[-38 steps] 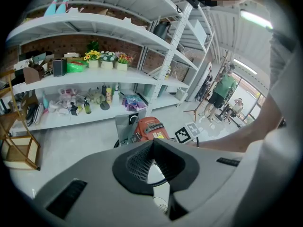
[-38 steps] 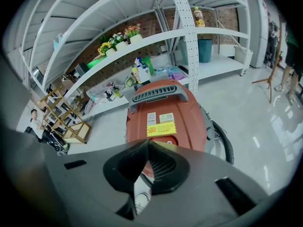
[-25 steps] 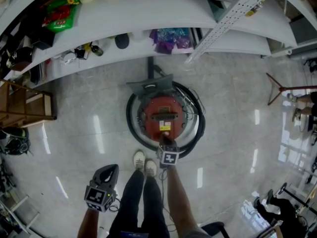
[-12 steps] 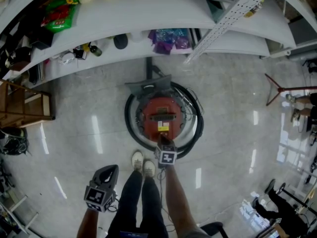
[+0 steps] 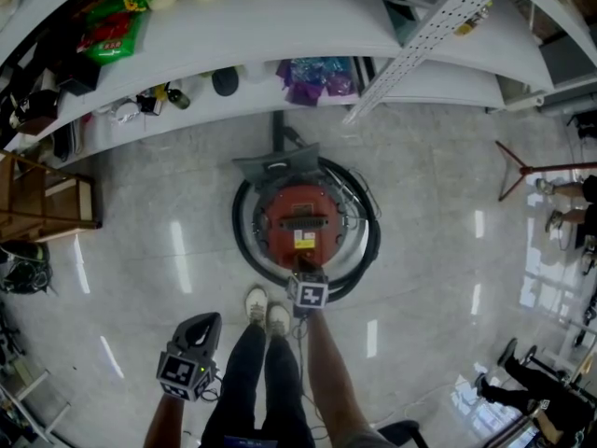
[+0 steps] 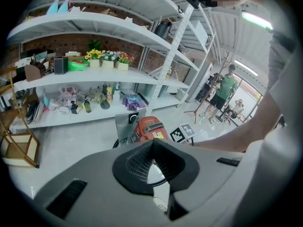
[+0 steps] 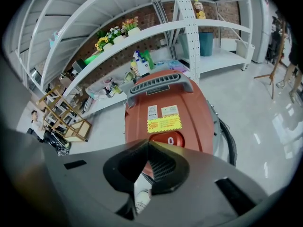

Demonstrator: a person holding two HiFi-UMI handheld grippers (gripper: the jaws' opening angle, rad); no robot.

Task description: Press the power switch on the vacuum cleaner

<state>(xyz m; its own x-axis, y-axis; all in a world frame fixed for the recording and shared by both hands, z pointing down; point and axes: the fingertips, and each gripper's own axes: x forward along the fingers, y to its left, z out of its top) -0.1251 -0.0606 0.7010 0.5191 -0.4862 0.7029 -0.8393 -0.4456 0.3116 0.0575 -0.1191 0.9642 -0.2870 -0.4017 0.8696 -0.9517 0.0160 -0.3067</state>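
The red round vacuum cleaner (image 5: 300,217) stands on the floor inside its coiled black hose (image 5: 244,250), with a grey handle (image 7: 158,84) and a yellow label (image 7: 163,123) on top. Its round red power switch (image 7: 171,139) sits just below the label. My right gripper (image 7: 148,144) is shut with its tips right at the switch's near edge, partly covering it; I cannot tell whether they touch. In the head view the right gripper (image 5: 304,269) reaches over the vacuum's near side. My left gripper (image 5: 201,325) hangs shut and holds nothing, low at the left beside the person's legs.
White shelving (image 5: 280,26) runs along the back, stocked with bottles, bags and flowers. A wooden rack (image 5: 47,199) stands at the left. A tripod leg (image 5: 522,171) and other people are at the far right. The person's white shoes (image 5: 266,311) are just short of the hose.
The right gripper has edged slightly forward toward the vacuum's switch. The left gripper has stayed low at the left.
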